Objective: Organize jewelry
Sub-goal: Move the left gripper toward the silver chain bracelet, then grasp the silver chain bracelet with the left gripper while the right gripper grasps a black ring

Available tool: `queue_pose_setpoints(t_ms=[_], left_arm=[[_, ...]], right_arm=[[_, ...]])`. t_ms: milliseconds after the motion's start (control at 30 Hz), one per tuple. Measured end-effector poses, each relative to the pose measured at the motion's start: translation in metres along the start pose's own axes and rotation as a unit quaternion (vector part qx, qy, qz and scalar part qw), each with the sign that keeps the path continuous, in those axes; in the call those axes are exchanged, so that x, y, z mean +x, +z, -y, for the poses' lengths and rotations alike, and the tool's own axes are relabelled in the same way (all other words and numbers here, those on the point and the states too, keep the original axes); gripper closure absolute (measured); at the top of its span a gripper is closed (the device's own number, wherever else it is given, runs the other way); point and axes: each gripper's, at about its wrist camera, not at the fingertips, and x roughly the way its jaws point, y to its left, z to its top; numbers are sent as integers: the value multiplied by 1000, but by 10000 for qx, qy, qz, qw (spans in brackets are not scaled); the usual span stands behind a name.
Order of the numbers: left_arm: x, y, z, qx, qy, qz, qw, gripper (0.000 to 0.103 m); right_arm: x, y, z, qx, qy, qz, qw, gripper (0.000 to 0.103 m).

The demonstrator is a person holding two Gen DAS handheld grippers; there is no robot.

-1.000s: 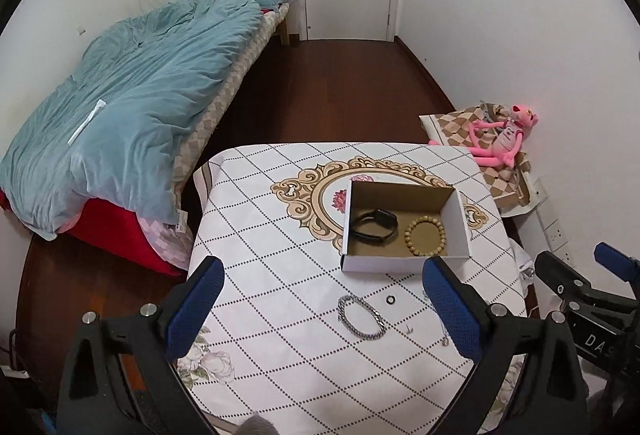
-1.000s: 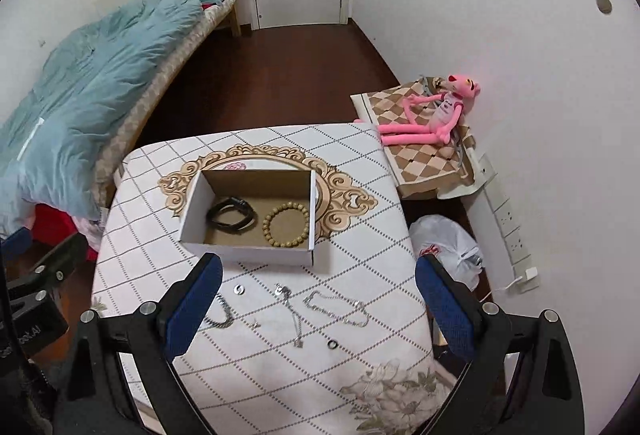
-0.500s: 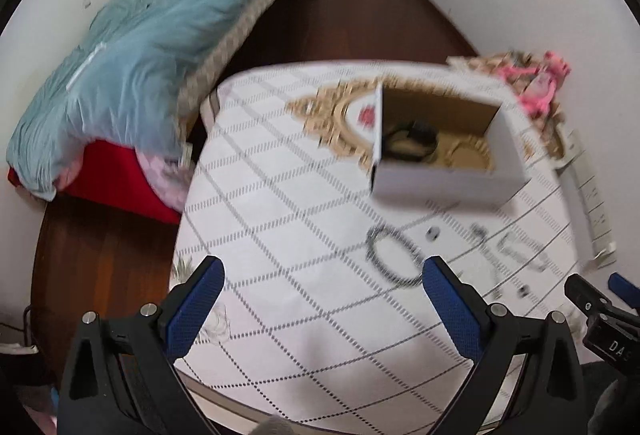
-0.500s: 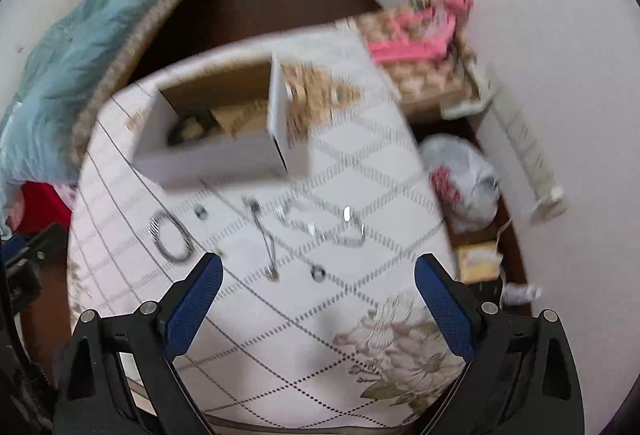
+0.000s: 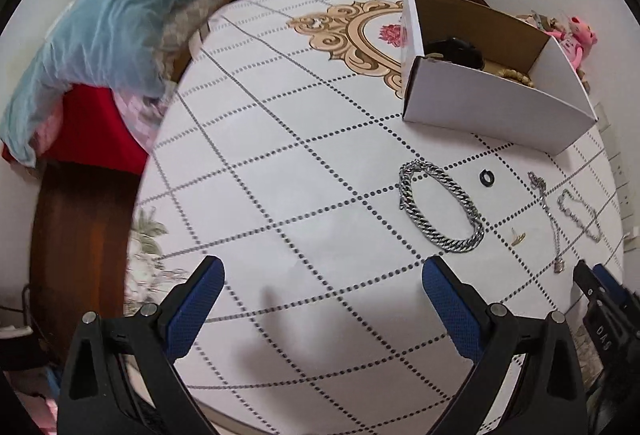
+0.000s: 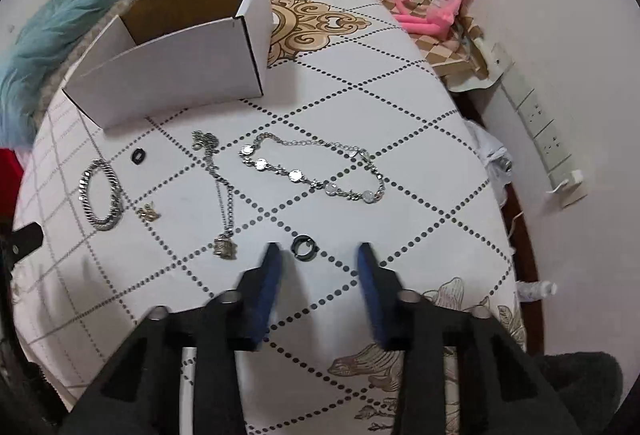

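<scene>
A white cardboard box (image 5: 492, 103) (image 6: 172, 79) stands on the table with a black band (image 5: 454, 51) and wooden beads (image 5: 516, 77) inside. Loose on the cloth lie a thick silver chain bracelet (image 5: 440, 213) (image 6: 102, 195), a black ring (image 5: 487, 177) (image 6: 139, 156), a gold earring (image 5: 517, 237) (image 6: 148, 213), a pendant necklace (image 6: 222, 195) (image 5: 550, 219) and a silver disc bracelet (image 6: 316, 171) (image 5: 580, 215). A second black ring (image 6: 303, 245) lies just ahead of my right gripper (image 6: 318, 255), which is partly closed and empty. My left gripper (image 5: 322, 275) is wide open and empty, low over the cloth.
The table (image 5: 280, 155) wears a white diamond-pattern cloth. A bed with a blue duvet (image 5: 120, 15) is to the left. A pink plush toy (image 6: 436, 7) and a wall power strip (image 6: 544, 131) are to the right.
Both grippers have dropped down close to the table. The right jaws have narrowed from wide open and now sit just behind the near black ring.
</scene>
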Motion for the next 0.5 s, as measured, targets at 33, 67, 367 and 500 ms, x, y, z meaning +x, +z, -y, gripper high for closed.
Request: queue_pose_setpoints(t_ms=[33, 67, 367, 500], left_arm=[[3, 2, 0, -38, -92, -31, 9999, 2], [5, 3, 1, -65, -188, -60, 9998, 2], [32, 25, 23, -29, -665, -234, 9975, 10], [41, 30, 38, 305, -549, -187, 9978, 53]], right_arm=[[0, 0, 0, 16, 17, 34, 10000, 89], [1, 0, 1, 41, 3, 53, 10000, 94], [2, 10, 16, 306, 203, 1, 9993, 103], [3, 11, 19, 353, 263, -24, 9990, 103]])
